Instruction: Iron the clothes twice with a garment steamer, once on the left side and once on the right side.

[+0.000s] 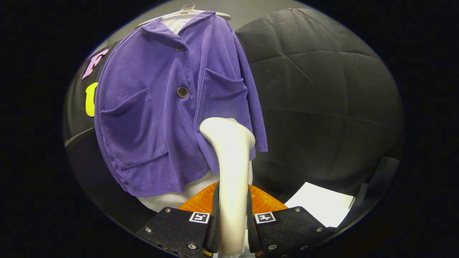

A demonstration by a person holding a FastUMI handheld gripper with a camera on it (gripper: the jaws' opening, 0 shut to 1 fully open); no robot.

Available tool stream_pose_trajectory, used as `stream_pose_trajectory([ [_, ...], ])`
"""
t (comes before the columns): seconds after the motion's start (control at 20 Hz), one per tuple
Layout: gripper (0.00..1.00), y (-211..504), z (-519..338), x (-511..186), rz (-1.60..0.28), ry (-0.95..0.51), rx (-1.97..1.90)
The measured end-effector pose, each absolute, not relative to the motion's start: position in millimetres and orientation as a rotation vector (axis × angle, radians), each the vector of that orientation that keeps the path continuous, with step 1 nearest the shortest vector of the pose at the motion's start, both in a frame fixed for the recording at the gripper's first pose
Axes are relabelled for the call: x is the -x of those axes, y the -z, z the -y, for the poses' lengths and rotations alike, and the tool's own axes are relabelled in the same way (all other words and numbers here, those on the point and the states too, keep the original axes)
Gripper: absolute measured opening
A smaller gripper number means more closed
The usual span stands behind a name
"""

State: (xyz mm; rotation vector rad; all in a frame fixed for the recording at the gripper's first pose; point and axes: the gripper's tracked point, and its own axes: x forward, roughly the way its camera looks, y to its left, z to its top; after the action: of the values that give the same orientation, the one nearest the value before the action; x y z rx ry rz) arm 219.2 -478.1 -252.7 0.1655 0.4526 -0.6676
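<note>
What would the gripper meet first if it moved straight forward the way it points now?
Probably the purple ribbed jacket. The gripper is shut on the white plastic garment steamer, whose head already seems at the jacket's lower right front; depth is unclear.

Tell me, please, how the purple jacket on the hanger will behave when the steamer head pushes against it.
The purple jacket looks soft and floppy: its pockets sag and its hem folds. Hanging free from the hanger, it will probably swing away under a push. The steamer, on which the hand-held gripper is shut, looks rigid, so the cloth should yield first.
</note>
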Motion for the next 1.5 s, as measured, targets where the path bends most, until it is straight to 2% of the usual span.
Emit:
stream_pose_trajectory([
  [0.15,0.31,268,464,-203,-0.492,0.659,-0.184],
  [0.35,0.31,254,436,-178,-0.471,0.632,-0.172],
  [1.0,0.31,70,263,-93,-0.235,0.395,-0.017],
  [1.25,0.31,23,192,-65,-0.166,0.328,0.025],
  [1.5,0.31,7,138,-44,-0.148,0.311,0.040],
])
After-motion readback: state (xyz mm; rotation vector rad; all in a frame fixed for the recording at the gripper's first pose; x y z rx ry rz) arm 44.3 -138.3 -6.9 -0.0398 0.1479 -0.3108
